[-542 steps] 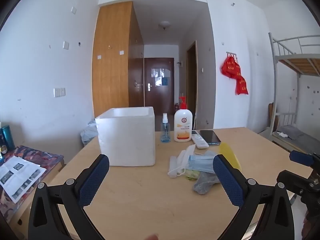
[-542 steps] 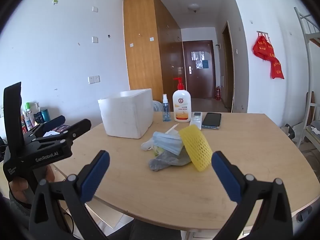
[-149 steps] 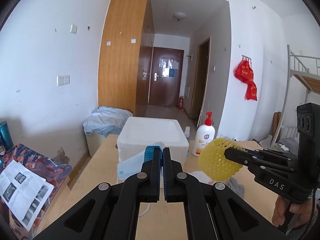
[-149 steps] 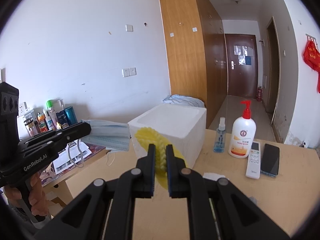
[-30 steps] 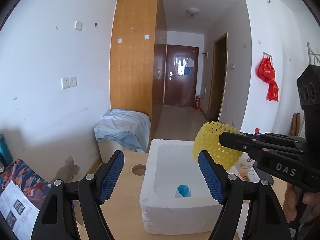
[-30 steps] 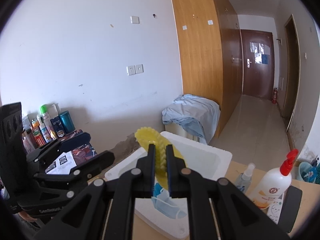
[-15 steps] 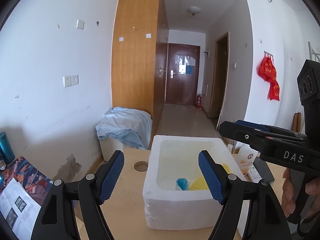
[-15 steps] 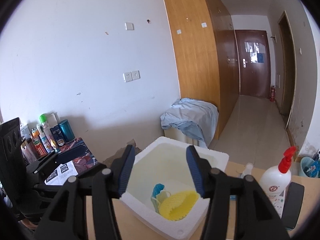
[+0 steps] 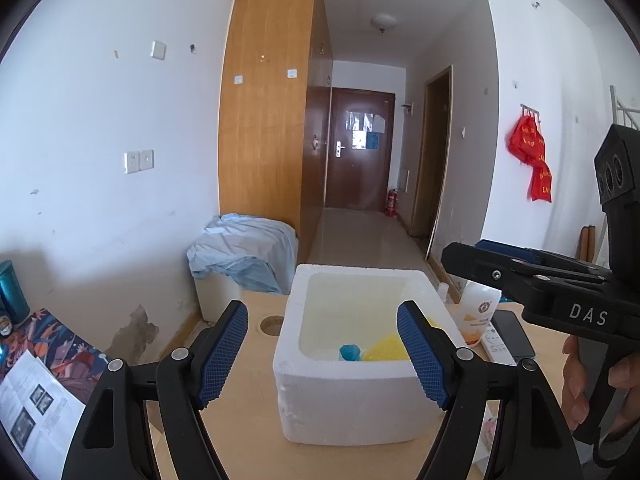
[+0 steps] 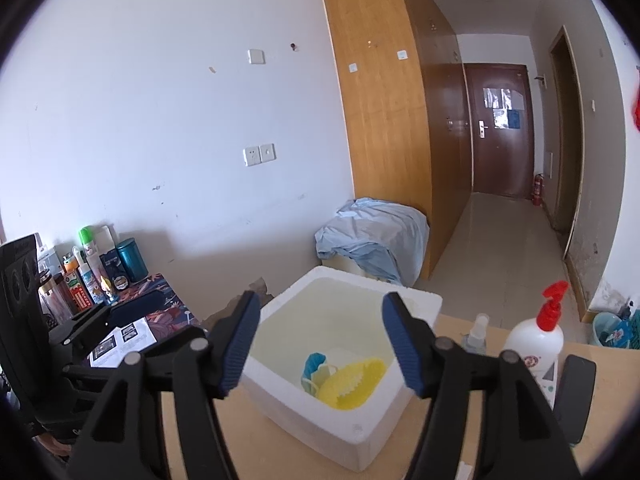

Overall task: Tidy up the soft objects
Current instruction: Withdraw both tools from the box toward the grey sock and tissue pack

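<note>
1. Hovering over the white foam box [image 10: 352, 364], the right gripper [image 10: 320, 340] is spreading its fingers wide, gripping nothing.
2. Lying below and just ahead of those fingers, the yellow foam net [image 10: 352, 378] is resting inside the box, touching the blue mask [image 10: 314, 364].
3. Holding nothing either, the left gripper [image 9: 322, 354] is gaping, with the box ahead, between its fingers.
4. Judging by reach, the right gripper is sitting nearer to the box's contents.

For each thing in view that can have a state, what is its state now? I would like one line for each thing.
left tool: open, holding nothing.
right tool: open, holding nothing, above the box.
foam box: no lid on it, upright on the table.
yellow foam net: lying inside the box.
blue face mask: crumpled inside the box, beside the net.
pump bottle: upright.
far door: closed.
</note>
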